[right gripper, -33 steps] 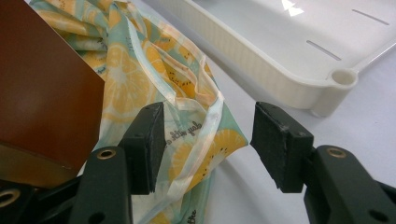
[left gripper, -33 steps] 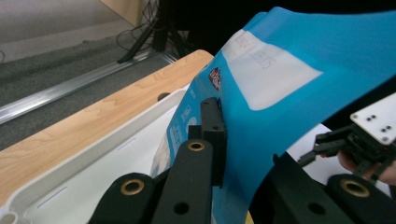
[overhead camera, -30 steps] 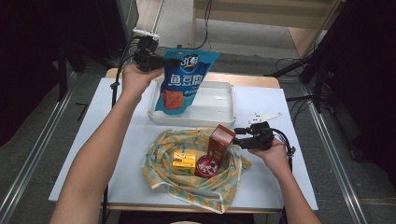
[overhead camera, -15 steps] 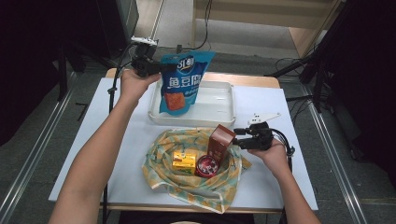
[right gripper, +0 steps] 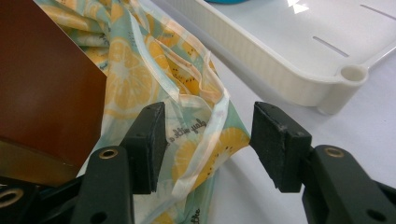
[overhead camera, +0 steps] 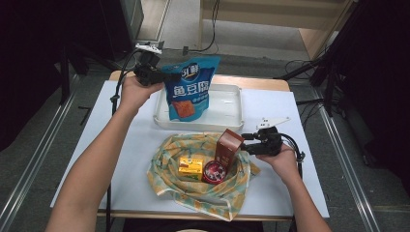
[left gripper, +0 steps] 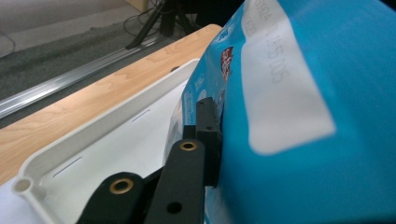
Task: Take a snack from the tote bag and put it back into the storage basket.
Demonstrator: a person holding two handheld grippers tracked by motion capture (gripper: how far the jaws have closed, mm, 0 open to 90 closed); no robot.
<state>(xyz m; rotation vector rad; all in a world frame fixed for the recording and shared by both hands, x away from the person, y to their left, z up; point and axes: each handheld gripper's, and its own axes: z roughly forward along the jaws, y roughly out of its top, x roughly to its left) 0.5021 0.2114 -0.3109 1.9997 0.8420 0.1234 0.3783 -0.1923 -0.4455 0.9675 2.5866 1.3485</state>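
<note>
The left gripper (overhead camera: 162,76) is clamped on the upper edge of a blue snack pouch (overhead camera: 188,92), which hangs from it above the white tray (overhead camera: 227,124), its lower end down inside the tray. In the left gripper view one black jaw presses flat against the pouch (left gripper: 303,116); the opposite jaw is hidden behind the film, so the grip is probably on the sealed top corner. The pouch looks light and puffy, with glossy, slippery film that buckles easily, so the stiff seam along the top is the safest place to hold; a grip on the belly would likely slide or crush the contents.

The right gripper (right gripper: 208,144) has its jaws apart, straddling a fold of the lemon-print cloth (right gripper: 187,93), just beside the brown box (overhead camera: 228,146). The cloth is soft and limp and will bunch when pinched.

The tray (left gripper: 93,140) appears to hold nothing but the pouch's lower end. The cloth (overhead camera: 193,193) cradles the brown box, a yellow packet (overhead camera: 190,167) and a small round red tin (overhead camera: 215,172).
</note>
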